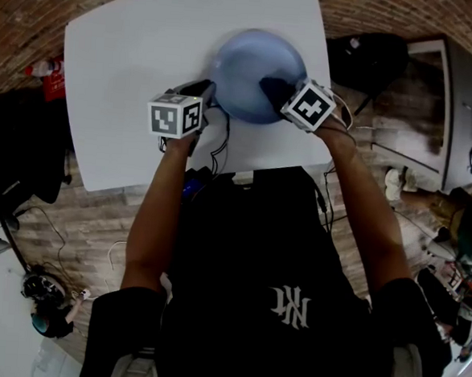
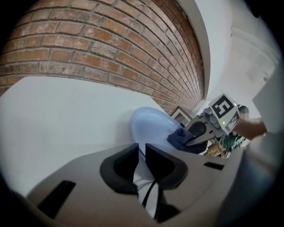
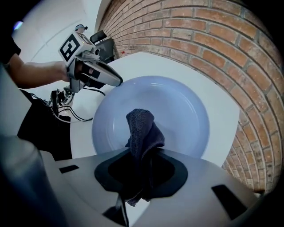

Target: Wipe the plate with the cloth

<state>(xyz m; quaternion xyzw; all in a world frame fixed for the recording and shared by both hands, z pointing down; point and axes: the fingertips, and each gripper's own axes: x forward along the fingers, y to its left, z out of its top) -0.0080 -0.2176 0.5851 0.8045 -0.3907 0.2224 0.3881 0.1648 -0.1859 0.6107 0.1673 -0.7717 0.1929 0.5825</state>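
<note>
My left gripper (image 2: 140,156) clamps the rim of the pale blue plate (image 1: 246,62). My right gripper (image 3: 141,166) pinches the dark cloth (image 3: 141,126) against the plate's inside.

Through my right gripper (image 3: 141,170) I see the jaws closed on a dark cloth (image 3: 141,128), whose free end stands up in a fold over the pale blue plate (image 3: 182,113). The plate sits on the white table (image 3: 222,111), close to the edge that runs along the brick wall (image 3: 199,40). The left gripper (image 3: 113,81) meets the plate's rim on its far-left side.
</note>
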